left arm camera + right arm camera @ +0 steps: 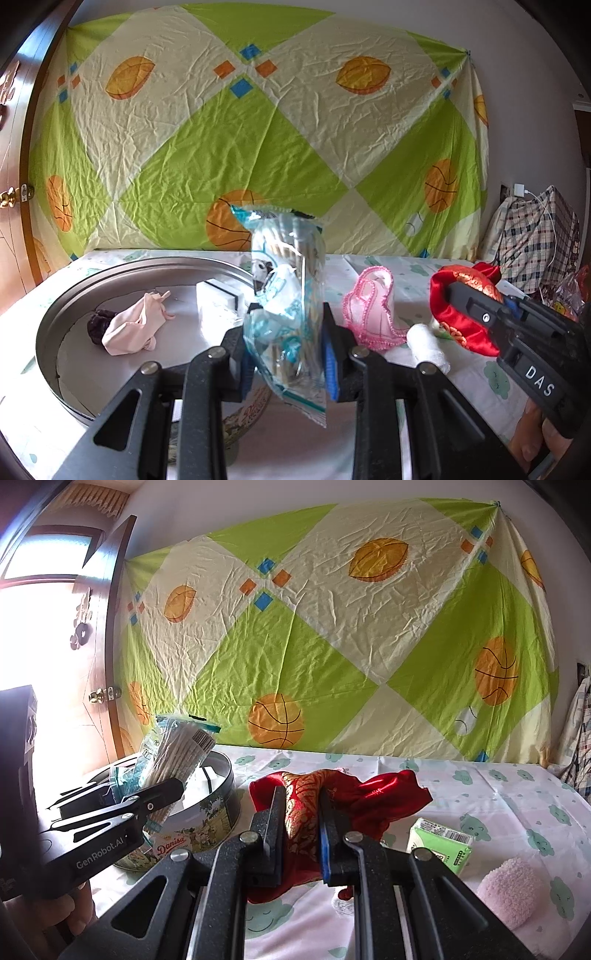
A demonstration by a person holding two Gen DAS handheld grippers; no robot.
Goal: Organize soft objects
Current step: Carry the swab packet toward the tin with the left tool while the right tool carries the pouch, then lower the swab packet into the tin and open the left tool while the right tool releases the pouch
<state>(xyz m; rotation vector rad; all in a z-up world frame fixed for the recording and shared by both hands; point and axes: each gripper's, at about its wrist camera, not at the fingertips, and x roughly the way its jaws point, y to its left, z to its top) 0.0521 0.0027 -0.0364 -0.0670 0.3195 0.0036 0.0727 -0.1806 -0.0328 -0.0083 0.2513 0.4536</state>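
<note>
My left gripper [288,354] is shut on a clear blue bag of cotton swabs [286,295] and holds it upright at the near edge of a round metal tin [48,332]. The bag also shows in the right wrist view [177,753], over the tin [218,797]. The tin holds a pale pink cloth [135,326], a dark purple item [98,325] and a white block [218,299]. My right gripper [301,830] is shut on a red and gold satin cloth [332,801], lifted off the table; it shows at right in the left wrist view [461,310].
A pink-edged cloth [373,310] and a white roll [428,343] lie between the tin and the red cloth. A green tissue pack [439,842] and a fluffy pink ball [513,890] lie at the right. A checked bag [535,236] stands at the far right.
</note>
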